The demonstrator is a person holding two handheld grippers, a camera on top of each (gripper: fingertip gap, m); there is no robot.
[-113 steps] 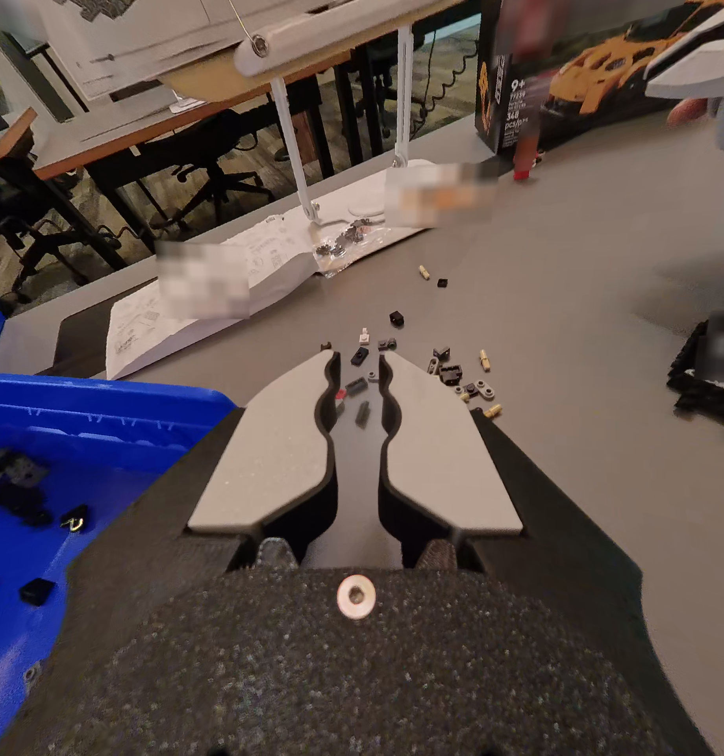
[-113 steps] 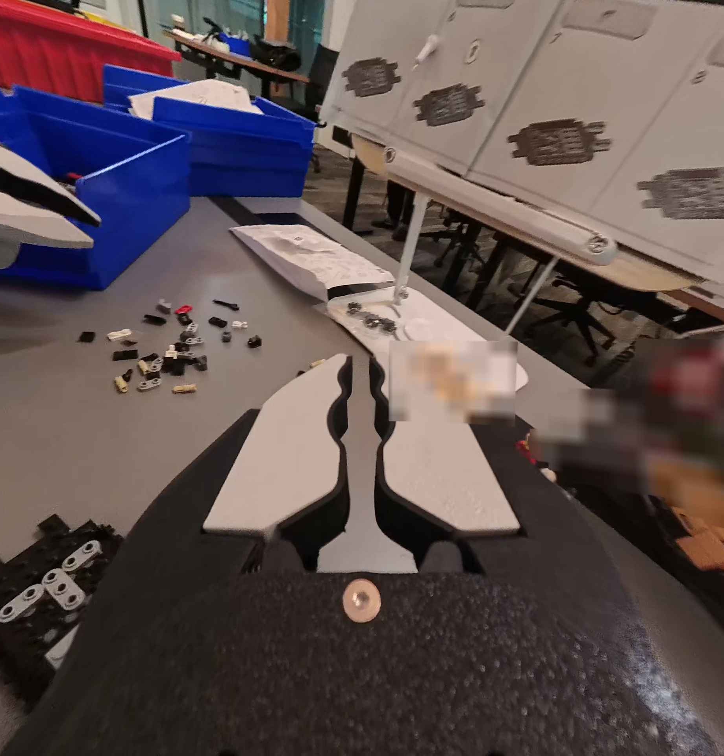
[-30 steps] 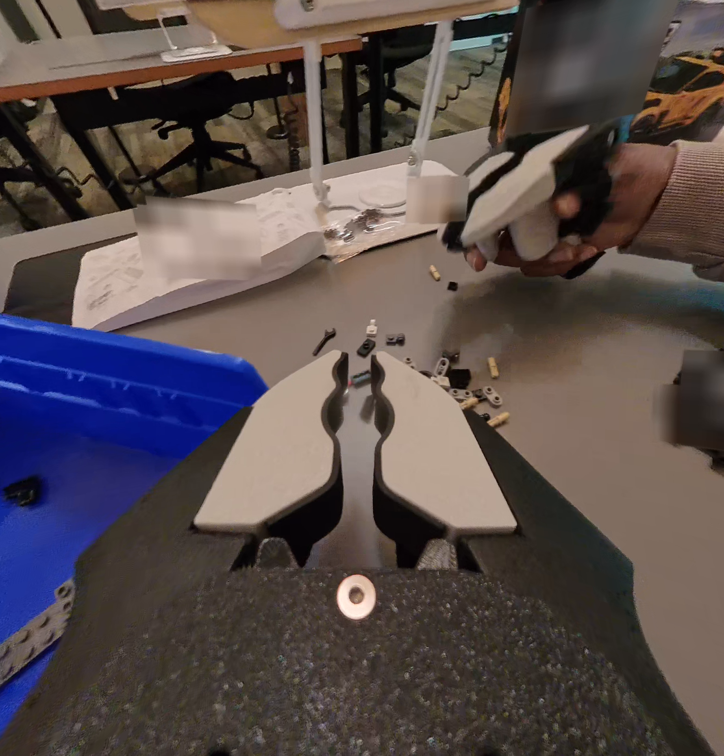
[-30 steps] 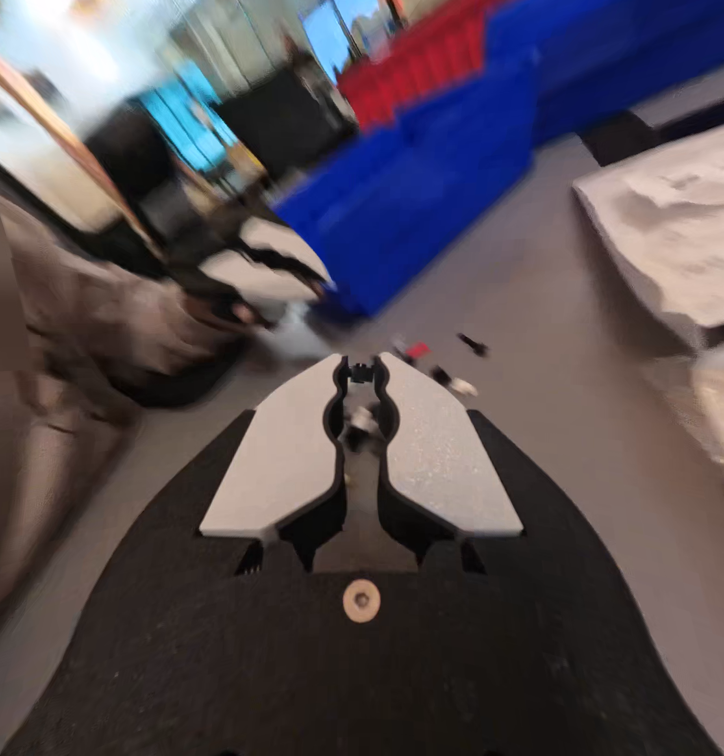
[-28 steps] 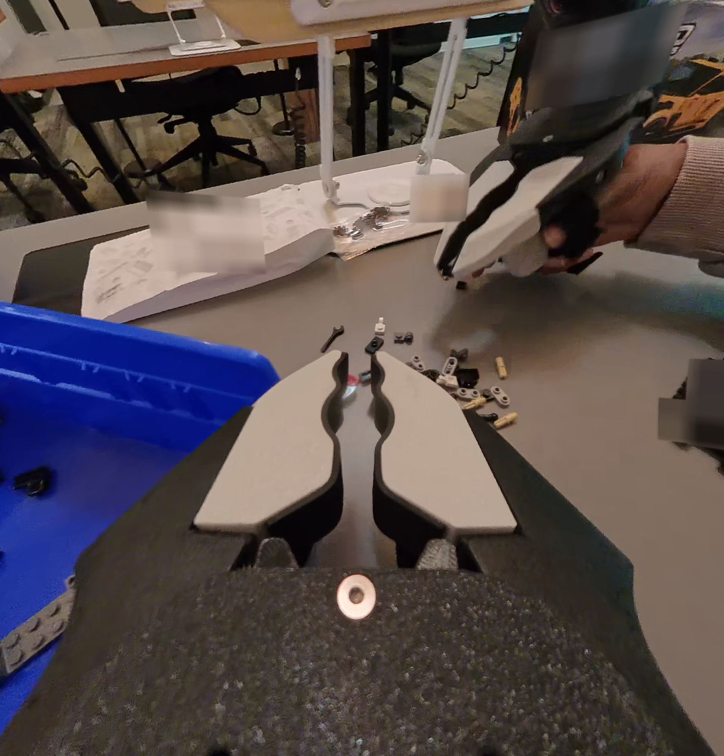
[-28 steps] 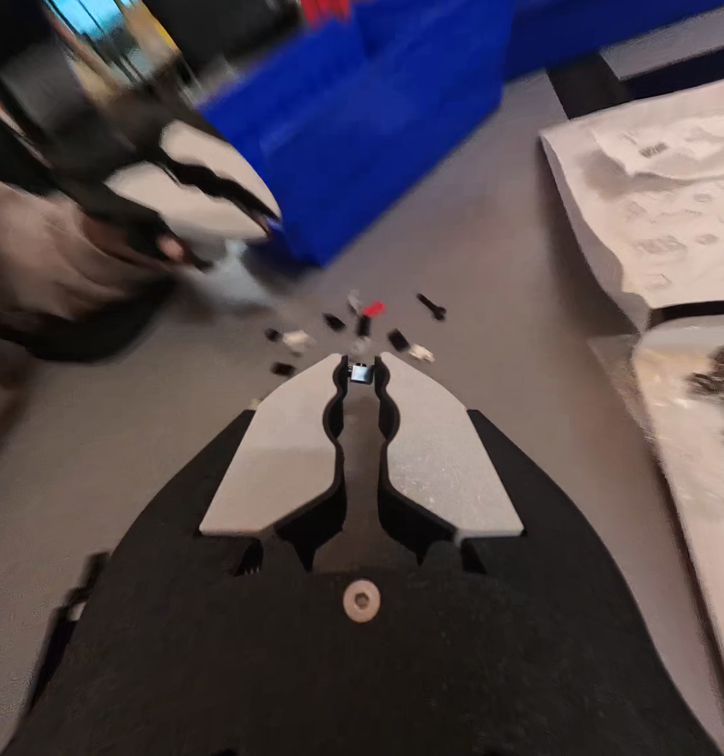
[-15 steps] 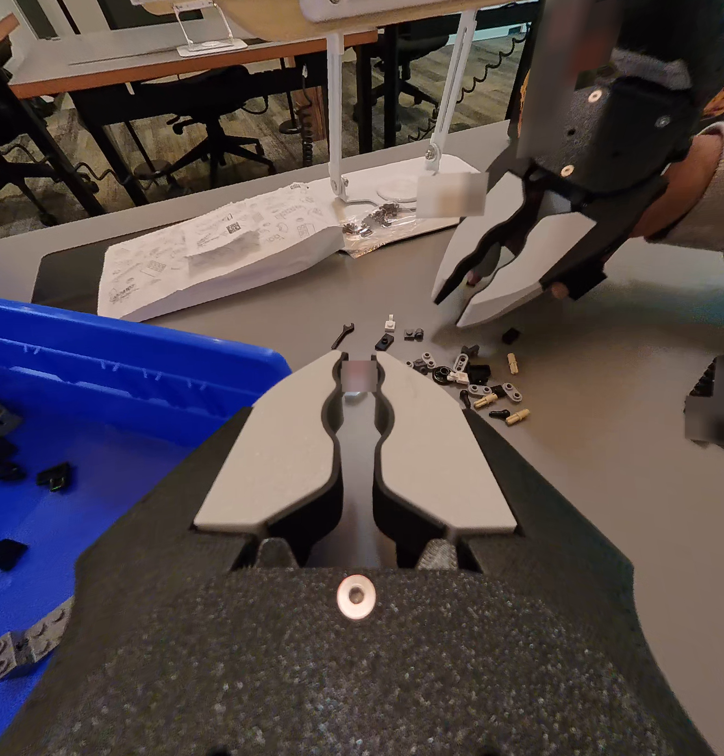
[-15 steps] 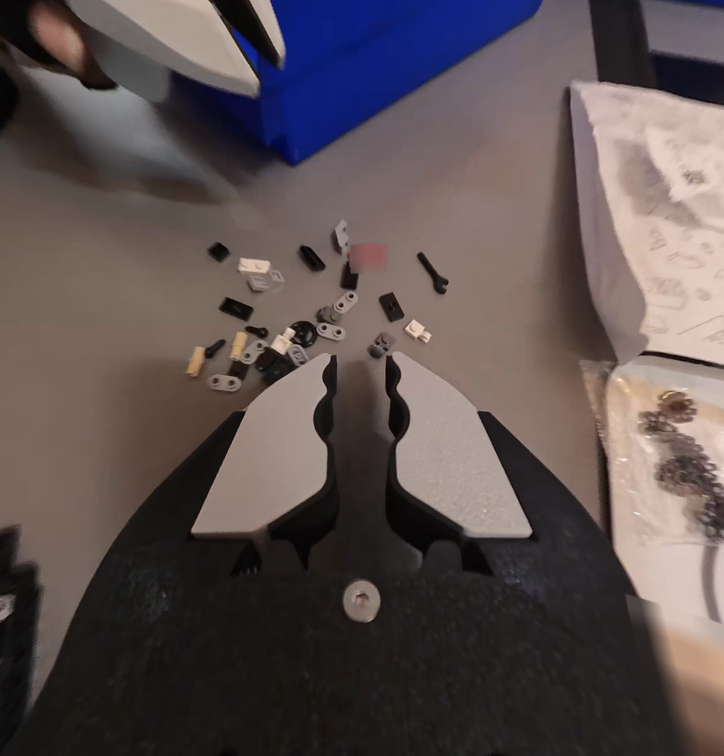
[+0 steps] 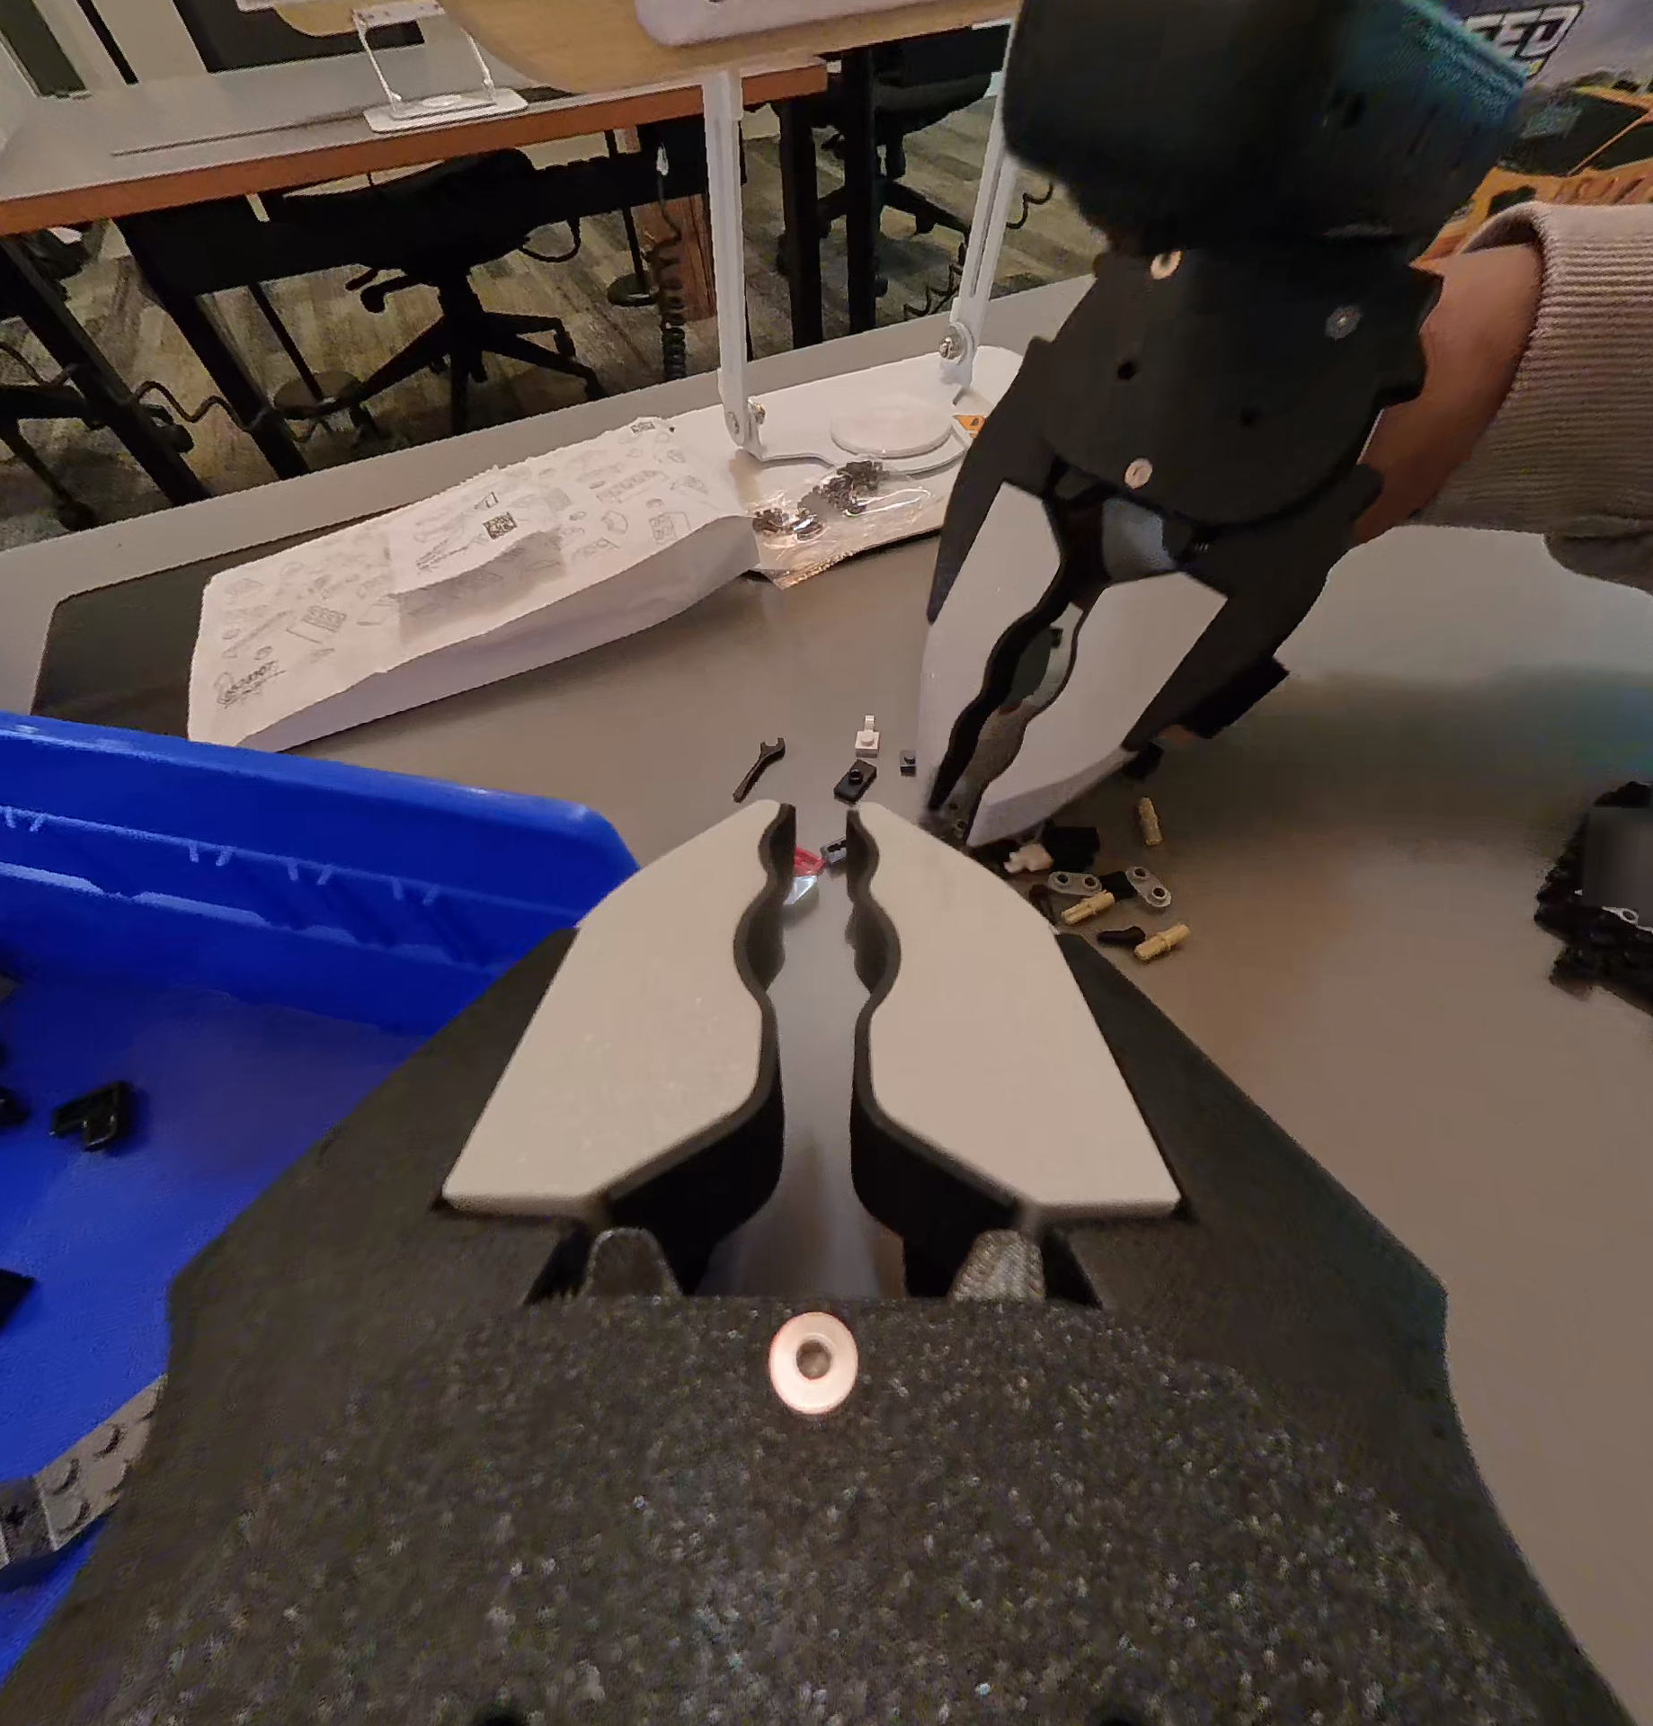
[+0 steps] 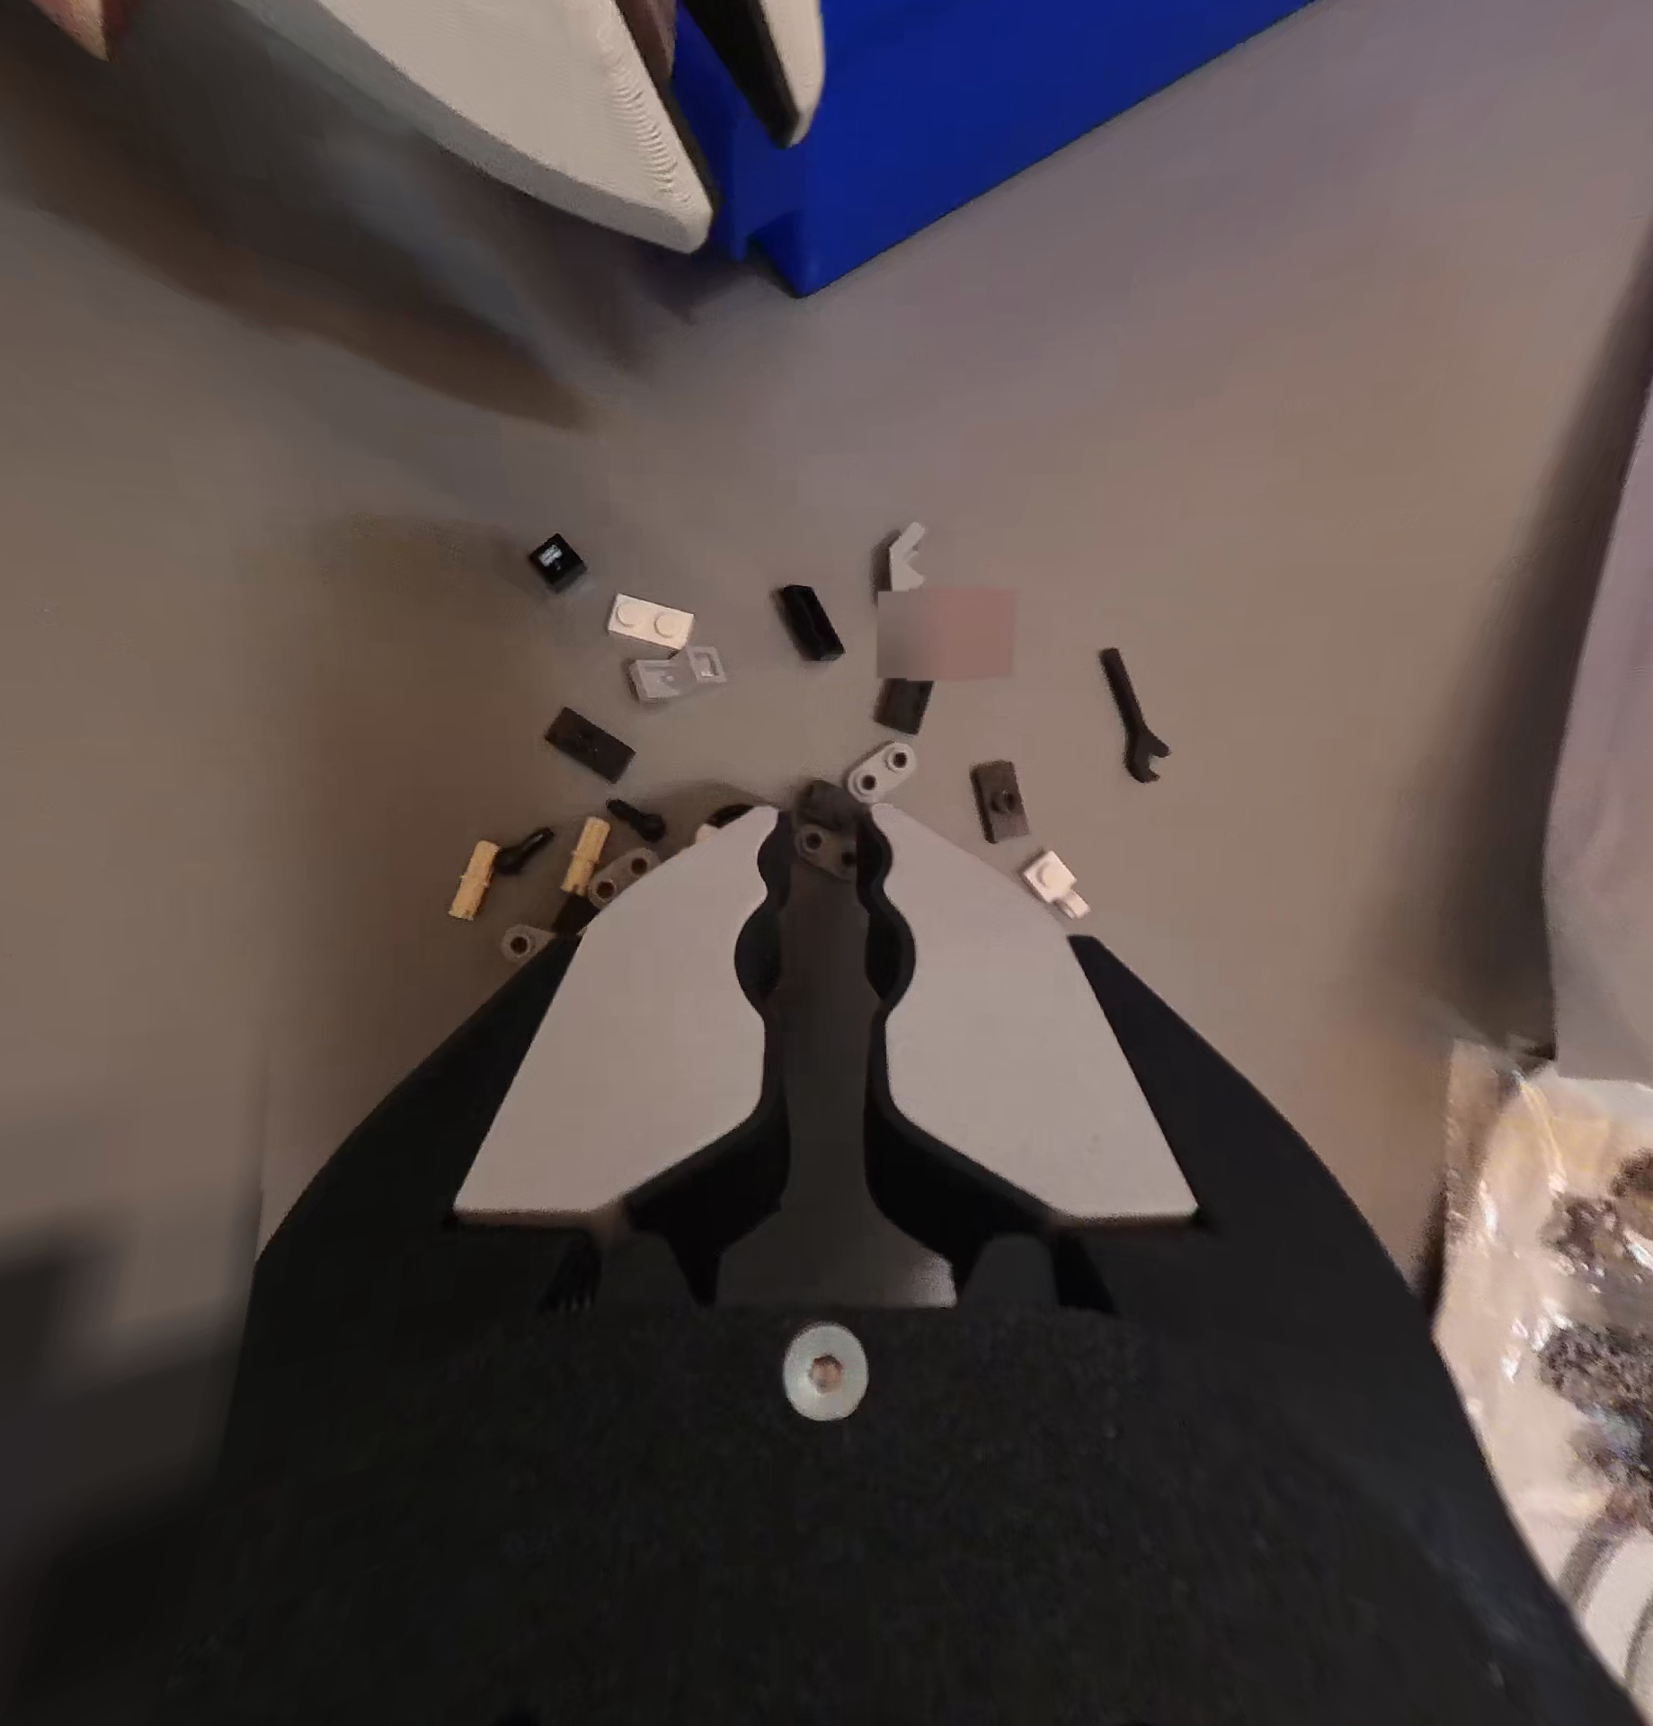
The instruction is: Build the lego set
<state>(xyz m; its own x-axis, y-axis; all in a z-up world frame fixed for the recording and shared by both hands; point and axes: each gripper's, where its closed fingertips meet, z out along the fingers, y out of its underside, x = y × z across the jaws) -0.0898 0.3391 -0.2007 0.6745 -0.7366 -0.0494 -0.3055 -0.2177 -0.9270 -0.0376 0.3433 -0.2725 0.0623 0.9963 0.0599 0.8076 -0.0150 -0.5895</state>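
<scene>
Several small loose lego pieces (image 10: 650, 630) lie scattered on the grey table (image 10: 243, 560): black, grey and white plates, tan pins (image 10: 584, 855) and a black wrench piece (image 10: 1130, 714). My right gripper (image 10: 827, 814) points down at the pile, jaws open, with a small dark grey piece (image 10: 827, 836) between its tips; it also shows in the left wrist view (image 9: 967, 822). My left gripper (image 9: 820, 822) hovers empty in front of the pile, jaws a narrow gap apart. A black partial build (image 9: 1625, 915) sits at the right.
A blue bin (image 9: 243, 841) holding a few dark pieces stands left of my left gripper. The white instruction booklet (image 9: 449, 579), a plastic bag of parts (image 9: 822, 504) and a white stand base (image 9: 888, 430) lie behind the pile. The set's box (image 9: 1597, 140) is at the far right.
My right gripper carried a small dark piece to the pile, opened, and has come down onto the pieces, its jaws now narrower. My left gripper has drawn back a little.
</scene>
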